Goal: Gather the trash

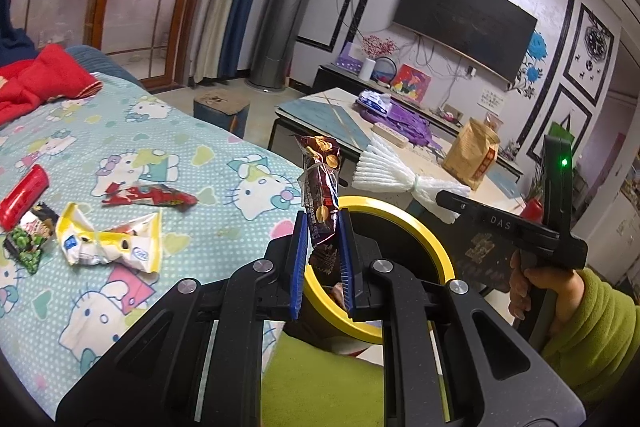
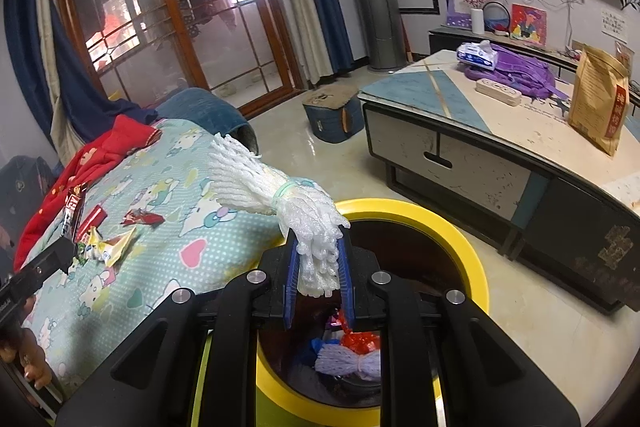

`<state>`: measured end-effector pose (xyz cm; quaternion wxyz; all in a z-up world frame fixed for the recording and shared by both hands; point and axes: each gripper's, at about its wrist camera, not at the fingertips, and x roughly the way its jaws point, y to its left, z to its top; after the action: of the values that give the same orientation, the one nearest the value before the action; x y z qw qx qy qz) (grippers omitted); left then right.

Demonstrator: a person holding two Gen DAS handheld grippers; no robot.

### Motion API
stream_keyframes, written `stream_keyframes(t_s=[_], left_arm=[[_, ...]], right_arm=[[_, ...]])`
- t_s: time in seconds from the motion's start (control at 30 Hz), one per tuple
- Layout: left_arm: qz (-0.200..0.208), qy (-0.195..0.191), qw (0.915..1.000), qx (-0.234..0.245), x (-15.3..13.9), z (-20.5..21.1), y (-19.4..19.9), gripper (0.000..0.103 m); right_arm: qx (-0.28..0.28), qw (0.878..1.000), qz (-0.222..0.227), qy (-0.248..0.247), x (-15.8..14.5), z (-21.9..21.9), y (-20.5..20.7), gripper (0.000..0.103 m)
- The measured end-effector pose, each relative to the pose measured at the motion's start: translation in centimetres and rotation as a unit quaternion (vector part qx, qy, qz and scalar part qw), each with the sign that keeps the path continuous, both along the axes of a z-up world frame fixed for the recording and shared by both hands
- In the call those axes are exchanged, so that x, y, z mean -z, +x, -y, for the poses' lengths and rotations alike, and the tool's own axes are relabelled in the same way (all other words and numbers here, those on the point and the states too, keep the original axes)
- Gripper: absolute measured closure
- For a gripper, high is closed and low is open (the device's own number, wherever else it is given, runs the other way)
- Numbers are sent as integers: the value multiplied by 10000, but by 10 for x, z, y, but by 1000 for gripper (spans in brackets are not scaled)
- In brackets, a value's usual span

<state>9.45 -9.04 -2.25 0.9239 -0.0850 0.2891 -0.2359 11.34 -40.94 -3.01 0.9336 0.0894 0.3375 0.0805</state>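
Both loads sit at the bin [image 2: 460, 227]: left gripper [image 1: 323, 259] grasping wrapper [image 1: 320, 195], right gripper [image 2: 318, 267] grasping foam net [image 2: 280, 195]; centre each over the opening before releasing.

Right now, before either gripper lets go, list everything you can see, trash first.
brown snack wrapper: 1, dark brown, upright in left gripper, above bin rim
foam fruit net: 1, white, tied with a pale green band, in right gripper over the bin
yellow-white wrapper: 1, crumpled, on bedsheet
red wrapper: 1, torn, on bedsheet
red packet: 1, bedsheet's left edge
green-black wrapper: 1, beside the red packet
trash bin: 1, yellow rim, dark inside, beside the bed; holds a second foam net and red scraps
bedsheet: 1, teal, cartoon cats
coffee table: 1, cream and blue
paper bag: 1, tan, on table
left gripper: shut on wrapper
right gripper: shut on net
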Motion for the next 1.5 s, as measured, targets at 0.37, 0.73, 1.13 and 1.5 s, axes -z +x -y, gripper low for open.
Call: stream_keyframes(t_s=[0.37,0.73,1.13,1.5], left_arm=[[-26,270,9986,452,7,36,4,93],[-127,505,9952,829,20,65,12,93],[-329,666,9913,1089,38,88,19,93],[-493,797,9876,1256,54,105,29,93]], right_arm=[[332,9991,-282,11,14,21,0,86],[526,9973,-492,112,26,35,3,85],[561,9958,-674,252,34,37,7,84],[674,9942,-717,431,38,44,10,82]])
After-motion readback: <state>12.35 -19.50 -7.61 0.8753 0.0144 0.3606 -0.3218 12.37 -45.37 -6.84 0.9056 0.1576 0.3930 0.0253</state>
